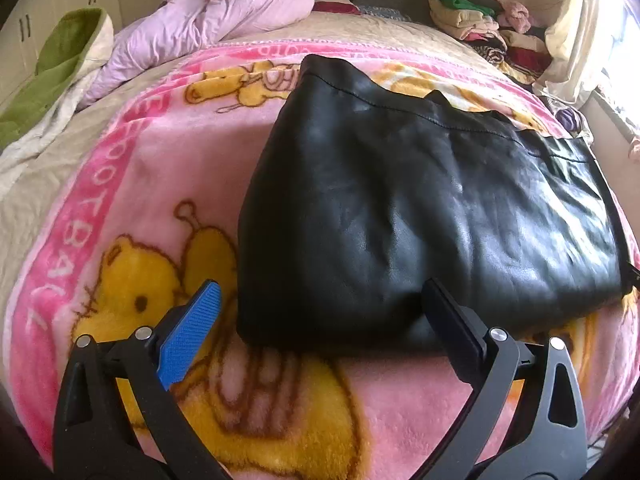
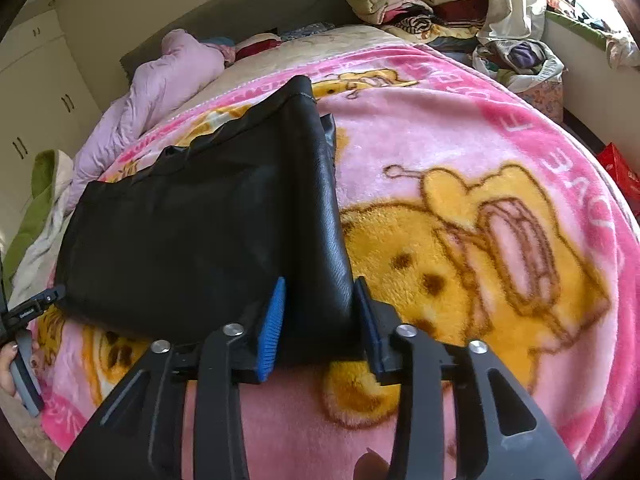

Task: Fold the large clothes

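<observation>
A black leather garment (image 1: 420, 208) lies folded into a thick rectangle on the pink bear-print blanket (image 1: 140, 184). My left gripper (image 1: 320, 308) is open, its jaws wide apart at the garment's near left corner, with nothing between the pads. In the right wrist view the same garment (image 2: 192, 232) shows, and my right gripper (image 2: 320, 300) has its two pads on either side of the garment's thick near right edge, shut on it. The left gripper's handle and the hand holding it (image 2: 24, 344) show at the far left.
A lilac duvet (image 1: 208, 28) and a green and white blanket (image 1: 52, 80) lie at the bed's far left. A pile of folded clothes (image 1: 480, 20) sits at the far right by the window. Wardrobe doors (image 2: 40, 92) line the left wall. A red box (image 2: 620, 168) is beyond the bed's right edge.
</observation>
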`<action>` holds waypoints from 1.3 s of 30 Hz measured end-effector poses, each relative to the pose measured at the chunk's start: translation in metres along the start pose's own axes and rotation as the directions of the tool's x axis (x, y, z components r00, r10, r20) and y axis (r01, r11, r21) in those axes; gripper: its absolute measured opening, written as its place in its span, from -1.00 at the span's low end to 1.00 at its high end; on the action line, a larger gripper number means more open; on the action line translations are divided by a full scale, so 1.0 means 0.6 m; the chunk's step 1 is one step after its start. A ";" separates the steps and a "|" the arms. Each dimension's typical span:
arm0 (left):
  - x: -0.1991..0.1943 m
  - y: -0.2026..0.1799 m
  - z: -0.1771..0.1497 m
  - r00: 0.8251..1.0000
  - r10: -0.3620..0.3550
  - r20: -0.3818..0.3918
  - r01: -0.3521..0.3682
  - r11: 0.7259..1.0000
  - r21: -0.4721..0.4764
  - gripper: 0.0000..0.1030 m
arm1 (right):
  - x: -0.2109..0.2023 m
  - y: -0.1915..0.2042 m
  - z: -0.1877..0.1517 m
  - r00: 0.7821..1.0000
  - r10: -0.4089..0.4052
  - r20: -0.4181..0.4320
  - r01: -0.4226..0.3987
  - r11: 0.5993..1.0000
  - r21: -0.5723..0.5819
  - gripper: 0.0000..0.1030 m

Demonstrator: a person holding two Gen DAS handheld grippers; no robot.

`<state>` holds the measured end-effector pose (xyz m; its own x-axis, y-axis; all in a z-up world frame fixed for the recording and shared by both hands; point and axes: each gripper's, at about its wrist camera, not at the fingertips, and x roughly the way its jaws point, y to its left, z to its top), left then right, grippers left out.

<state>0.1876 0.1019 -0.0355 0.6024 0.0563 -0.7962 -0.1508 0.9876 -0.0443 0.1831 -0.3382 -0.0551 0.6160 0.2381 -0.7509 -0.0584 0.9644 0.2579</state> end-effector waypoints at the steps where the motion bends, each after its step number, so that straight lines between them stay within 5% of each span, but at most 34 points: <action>1: 0.000 0.000 0.000 1.000 0.001 -0.001 -0.001 1.000 0.001 0.81 | -0.005 0.000 -0.002 1.000 0.001 0.003 -0.001 1.000 0.001 -0.12; 7: -0.016 -0.009 -0.006 1.000 0.011 0.009 -0.011 1.000 0.016 0.81 | -0.051 0.008 -0.007 0.996 0.009 0.093 -0.006 0.999 -0.032 0.49; 12: -0.036 -0.013 -0.011 1.000 0.009 0.027 -0.009 1.000 0.015 0.81 | -0.086 0.032 -0.017 0.990 0.041 0.137 -0.029 0.996 -0.087 0.72; 26: -0.101 0.003 -0.044 0.997 -0.021 0.080 0.024 0.999 -0.027 0.82 | -0.135 0.113 -0.048 0.975 0.158 0.155 -0.127 0.973 -0.192 0.85; 39: -0.145 0.050 -0.069 0.991 0.071 0.116 -0.064 0.996 -0.059 0.82 | -0.127 0.243 -0.075 0.967 0.226 0.118 -0.171 0.919 -0.356 0.88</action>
<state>0.0982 0.1206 0.0074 0.6768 0.1428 -0.7222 -0.2356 0.9714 -0.0287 0.0920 -0.2106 0.0125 0.6750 0.4348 -0.5960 -0.4391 0.8860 0.1490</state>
